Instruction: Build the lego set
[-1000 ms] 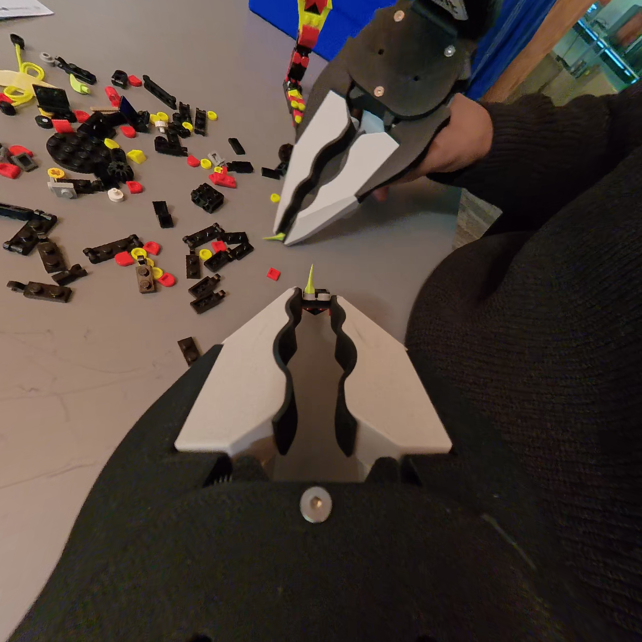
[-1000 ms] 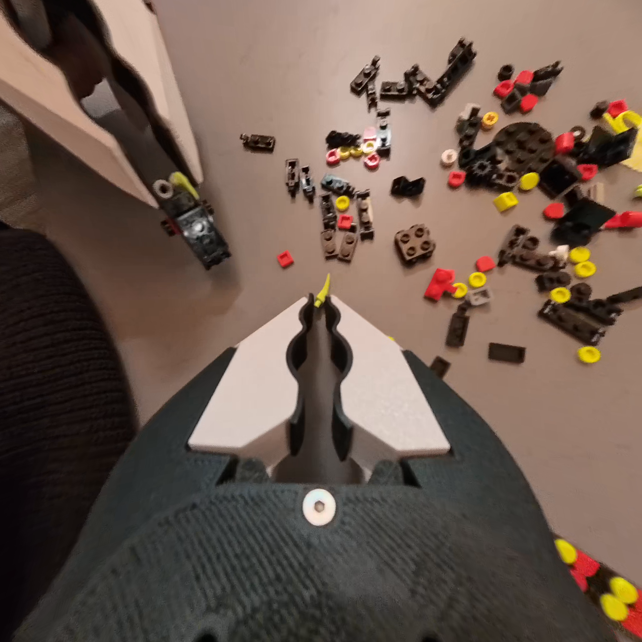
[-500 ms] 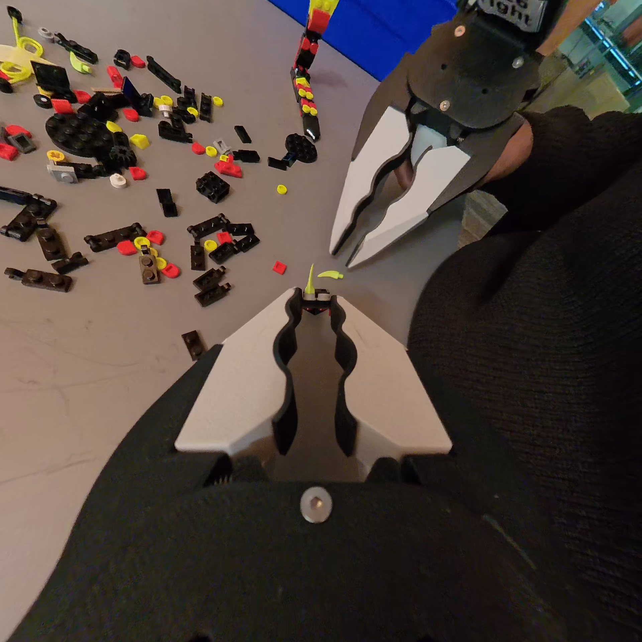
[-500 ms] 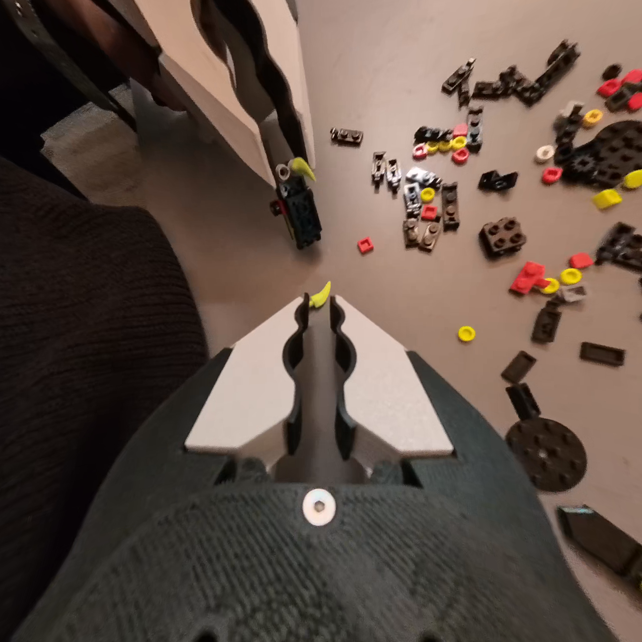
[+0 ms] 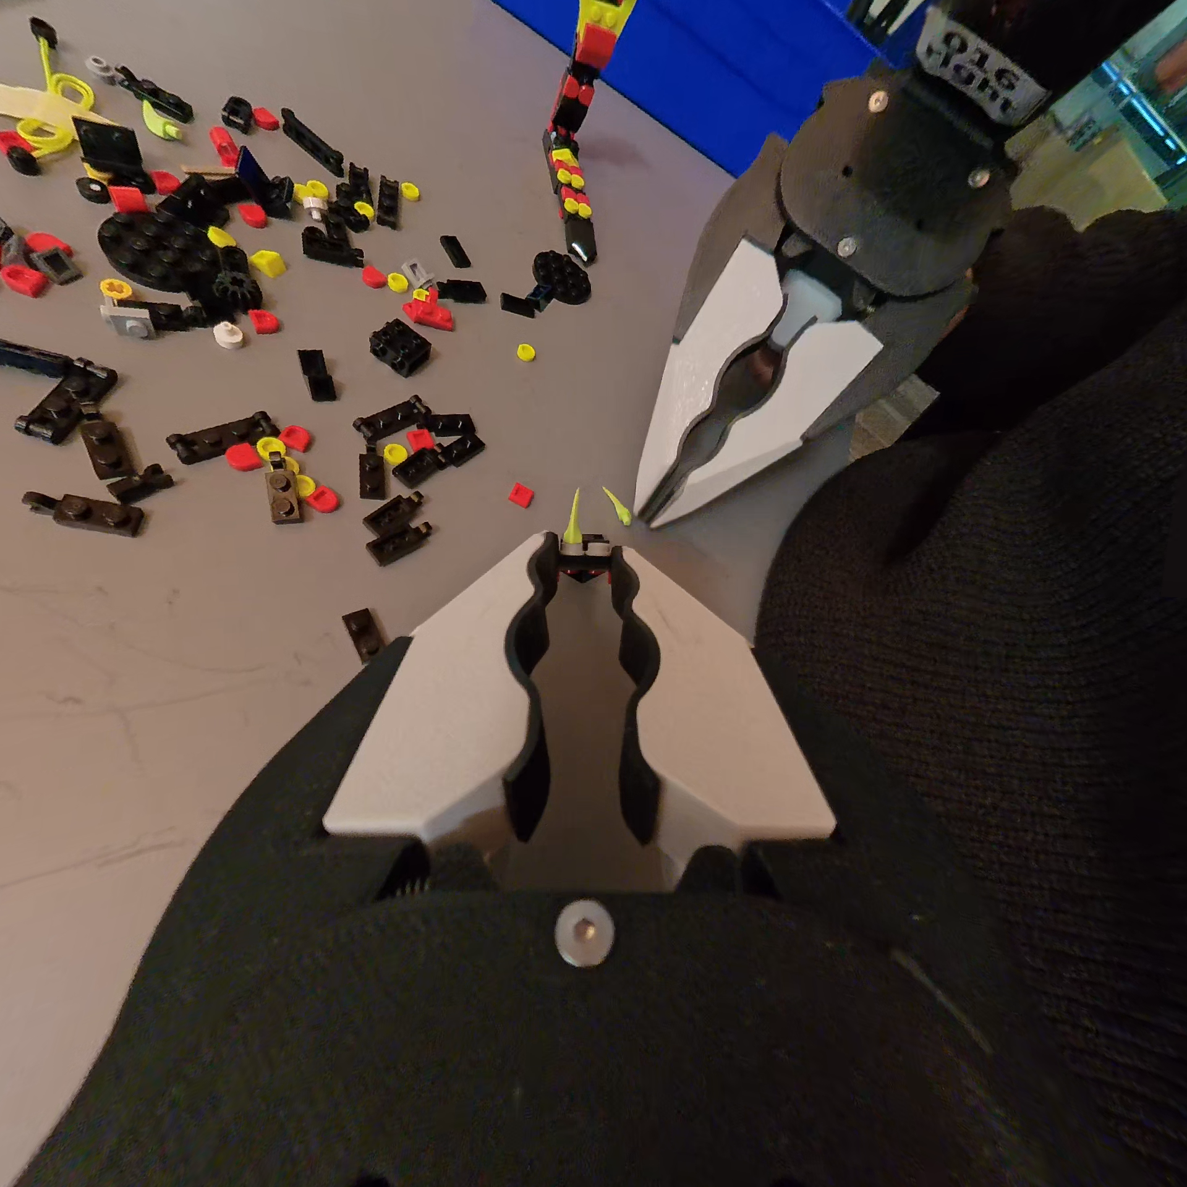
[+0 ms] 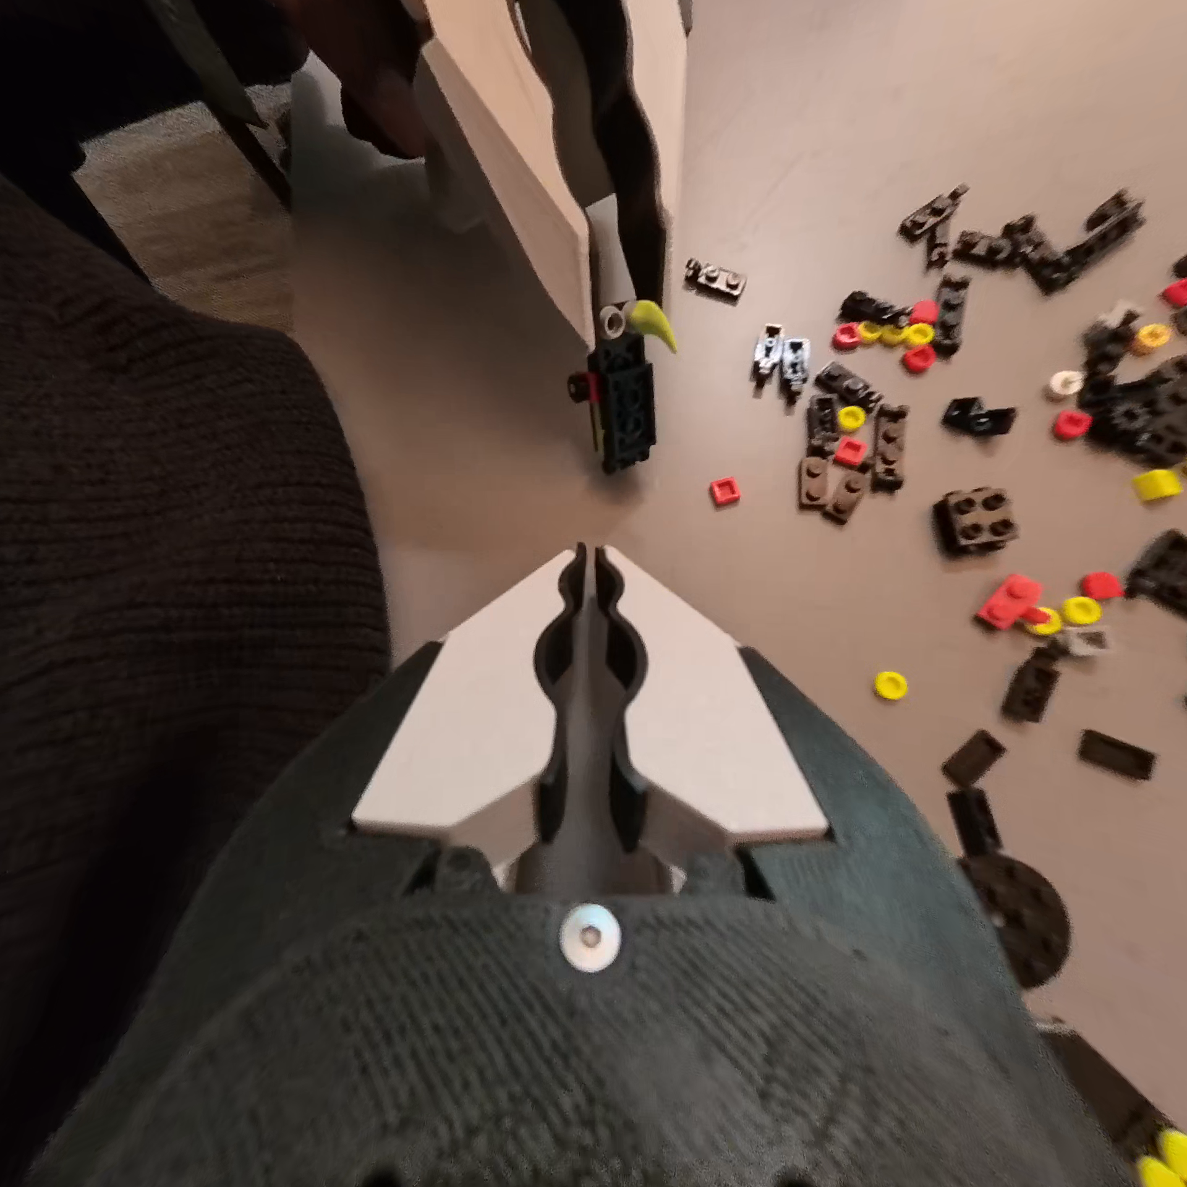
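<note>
My left gripper (image 5: 583,549) is shut on a small black lego assembly (image 5: 581,564) that carries one upright lime spike (image 5: 573,514). The right wrist view shows that assembly (image 6: 626,404) hanging from the left gripper (image 6: 626,321), with its lime spike (image 6: 652,324) next to a grey round socket (image 6: 613,319). My right gripper (image 5: 644,518) is shut on a second lime spike (image 5: 616,504), just right of the assembly and apart from it. In its own view the right gripper (image 6: 589,551) is almost closed and the spike is hidden.
Loose black, red and yellow pieces lie across the grey table (image 5: 193,674), among them a red tile (image 5: 521,495) and a round black plate (image 5: 160,241). A partly built red, yellow and black model (image 5: 575,128) lies by a blue sheet (image 5: 694,70). A dark knit sleeve (image 5: 995,642) fills the right.
My right gripper has moved down and toward the left gripper, bringing its lime spike close beside the assembly. The spike no longer shows in the right wrist view.
</note>
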The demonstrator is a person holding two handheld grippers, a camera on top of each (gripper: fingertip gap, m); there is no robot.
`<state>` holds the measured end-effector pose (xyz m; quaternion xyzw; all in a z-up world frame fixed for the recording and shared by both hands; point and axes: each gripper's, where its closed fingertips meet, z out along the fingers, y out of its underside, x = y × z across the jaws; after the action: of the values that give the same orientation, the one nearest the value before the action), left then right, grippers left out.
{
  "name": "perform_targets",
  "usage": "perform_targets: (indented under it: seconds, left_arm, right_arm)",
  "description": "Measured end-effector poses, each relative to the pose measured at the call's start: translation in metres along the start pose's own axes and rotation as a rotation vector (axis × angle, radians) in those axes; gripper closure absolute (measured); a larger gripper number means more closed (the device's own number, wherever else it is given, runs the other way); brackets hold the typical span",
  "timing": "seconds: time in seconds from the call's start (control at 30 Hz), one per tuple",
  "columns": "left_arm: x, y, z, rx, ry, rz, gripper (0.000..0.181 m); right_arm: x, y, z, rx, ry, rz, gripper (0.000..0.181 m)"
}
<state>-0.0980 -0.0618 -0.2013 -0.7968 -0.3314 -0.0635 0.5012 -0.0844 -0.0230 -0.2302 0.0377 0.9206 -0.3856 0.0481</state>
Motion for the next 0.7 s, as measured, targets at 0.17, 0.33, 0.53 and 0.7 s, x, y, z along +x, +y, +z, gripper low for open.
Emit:
perform_targets:
  seconds: [0.17, 0.33, 0.53, 0.7]
  left_arm:
    - [0.001, 0.000, 0.000, -0.002, 0.004, 0.000, 0.167]
    - [0.002, 0.000, 0.001, -0.003, 0.011, 0.002, 0.167]
    - [0.004, 0.000, 0.000, -0.006, 0.002, 0.016, 0.167]
    - [0.005, 0.001, 0.002, -0.016, 0.008, 0.019, 0.167]
  right_arm:
    - [0.010, 0.005, -0.010, -0.022, 0.051, -0.202, 0.174]
    - [0.010, 0.007, -0.010, -0.033, 0.009, -0.422, 0.171]
    - [0.003, 0.012, -0.001, -0.043, -0.117, -0.395, 0.168]
    - [0.002, 0.010, 0.005, -0.039, -0.143, -0.378, 0.174]
